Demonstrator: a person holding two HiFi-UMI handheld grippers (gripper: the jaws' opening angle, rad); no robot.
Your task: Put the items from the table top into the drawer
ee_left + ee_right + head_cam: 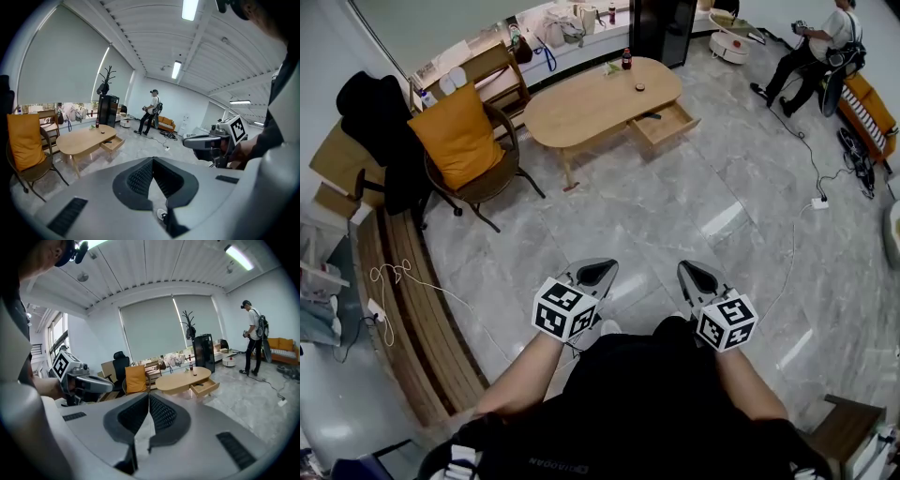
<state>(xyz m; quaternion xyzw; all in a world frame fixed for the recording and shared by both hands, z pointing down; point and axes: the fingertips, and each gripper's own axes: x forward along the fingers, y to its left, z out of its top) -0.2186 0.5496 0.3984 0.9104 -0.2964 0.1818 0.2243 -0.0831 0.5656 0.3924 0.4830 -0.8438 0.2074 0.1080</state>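
Observation:
Far across the room stands an oval wooden table [591, 103] with its drawer [667, 122] pulled open. On its top are a dark bottle [626, 59], a small dark round thing [639, 87] and a pale green item [612, 67]. My left gripper [598, 272] and right gripper [698, 277] hover side by side over the floor, well short of the table, both shut and empty. The left gripper view shows the table [86, 138], the drawer [112, 143] and my shut left gripper [152, 159]. The right gripper view shows the table [183, 379], the bottle [191, 367] and my shut right gripper [149, 395].
A wicker chair with an orange cushion [459, 136] stands left of the table. A person [816, 47] stands at the far right near an orange sofa [872, 103]. A cable and socket [817, 202] lie on the tiled floor. A wooden bench [412, 309] runs along the left.

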